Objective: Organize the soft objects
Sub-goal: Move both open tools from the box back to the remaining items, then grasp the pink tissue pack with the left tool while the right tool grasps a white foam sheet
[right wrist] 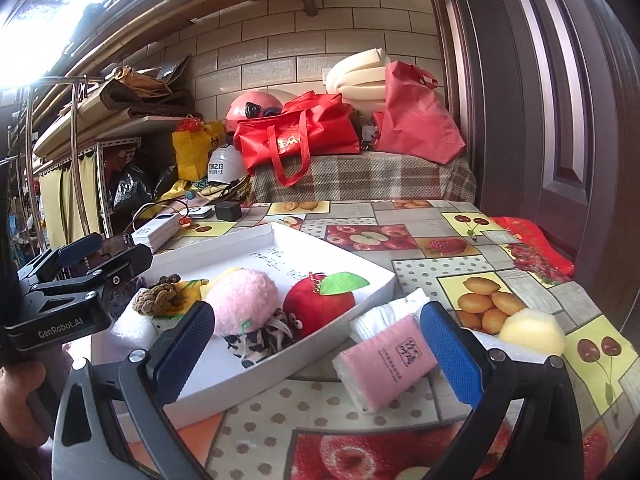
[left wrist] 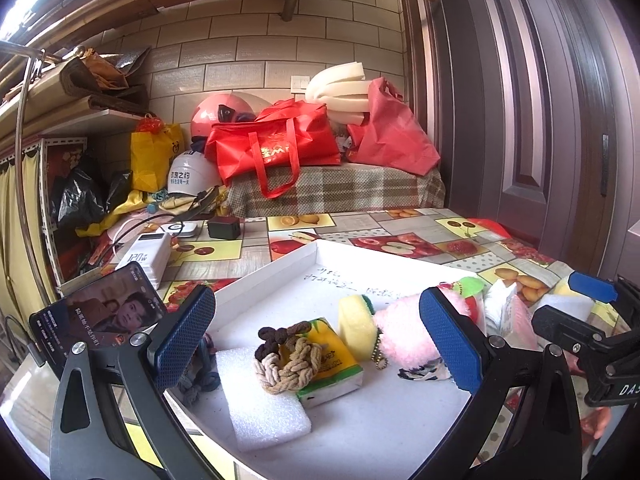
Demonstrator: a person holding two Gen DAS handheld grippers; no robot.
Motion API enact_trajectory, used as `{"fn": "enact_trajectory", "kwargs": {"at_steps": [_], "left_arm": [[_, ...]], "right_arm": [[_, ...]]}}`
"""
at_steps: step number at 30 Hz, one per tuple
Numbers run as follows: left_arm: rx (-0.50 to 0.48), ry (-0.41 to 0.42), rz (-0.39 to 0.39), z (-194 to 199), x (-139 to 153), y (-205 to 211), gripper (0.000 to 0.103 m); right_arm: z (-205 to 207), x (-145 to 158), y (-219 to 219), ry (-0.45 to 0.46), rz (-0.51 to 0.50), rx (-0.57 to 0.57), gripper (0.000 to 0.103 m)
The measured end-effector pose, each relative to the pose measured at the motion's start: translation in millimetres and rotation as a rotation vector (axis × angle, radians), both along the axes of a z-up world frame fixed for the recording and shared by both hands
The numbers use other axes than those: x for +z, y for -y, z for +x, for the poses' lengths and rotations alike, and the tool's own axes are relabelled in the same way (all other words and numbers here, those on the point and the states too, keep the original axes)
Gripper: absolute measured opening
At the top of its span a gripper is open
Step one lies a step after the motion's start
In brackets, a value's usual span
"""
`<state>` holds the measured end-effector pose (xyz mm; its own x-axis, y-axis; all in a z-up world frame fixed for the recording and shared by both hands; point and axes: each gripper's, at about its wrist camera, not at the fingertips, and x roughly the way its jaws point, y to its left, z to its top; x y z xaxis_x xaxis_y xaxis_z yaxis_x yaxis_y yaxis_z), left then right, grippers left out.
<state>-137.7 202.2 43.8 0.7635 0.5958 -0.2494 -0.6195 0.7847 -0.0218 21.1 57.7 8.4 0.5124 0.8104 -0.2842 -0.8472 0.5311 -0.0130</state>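
Note:
A white tray (left wrist: 280, 268) holds a white foam block (left wrist: 260, 400), a knotted rope toy (left wrist: 288, 360), a yellow tissue pack (left wrist: 332, 364), a yellow-green sponge (left wrist: 356, 320), a pink plush (left wrist: 404, 340) and a red apple plush (right wrist: 320, 300). My left gripper (left wrist: 320, 340) is open and empty over the tray. My right gripper (right wrist: 316, 340) is open and empty at the tray's right edge. A pink tissue pack (right wrist: 384, 360), a white folded item (right wrist: 384, 316) and a pale yellow sponge (right wrist: 532, 332) lie on the table right of the tray.
A phone (left wrist: 100, 316), a white power bank (left wrist: 148, 256) and a black charger (left wrist: 224, 227) sit left of and behind the tray. Red bags (left wrist: 276, 148) and helmets are piled on a plaid-covered surface behind. A door (left wrist: 560, 120) stands at the right.

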Motion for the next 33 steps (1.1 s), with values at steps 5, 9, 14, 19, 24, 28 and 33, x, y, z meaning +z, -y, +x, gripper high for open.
{"fn": "enact_trajectory", "kwargs": {"at_steps": [5,9,14,19,24,28,33], "left_arm": [[-0.116,-0.024,0.010,10,0,23,0.103],[-0.206,-0.051,0.015,22,0,42,0.103],[-0.369,-0.142,-0.012,57,-3,76,0.103],[-0.410,-0.334,0.027,114,-15,110,0.103],[-0.418,-0.400,0.014,149,-21,109,0.103],[-0.421,-0.421,-0.012,164,-24,105,0.103],[-0.420,-0.465,-0.010,185,-28,107,0.103]], "right_arm": [[32,6,59,0.012,0.050,-0.105,0.103],[69,11,106,0.028,0.075,-0.171,0.103],[107,7,124,-0.048,-0.018,-0.122,0.103],[88,-2,98,0.053,-0.163,0.039,0.070],[75,-18,55,0.155,-0.341,0.169,0.041],[79,-22,41,0.189,-0.388,0.186,0.041],[108,-17,45,0.107,-0.355,0.165,0.042]]}}
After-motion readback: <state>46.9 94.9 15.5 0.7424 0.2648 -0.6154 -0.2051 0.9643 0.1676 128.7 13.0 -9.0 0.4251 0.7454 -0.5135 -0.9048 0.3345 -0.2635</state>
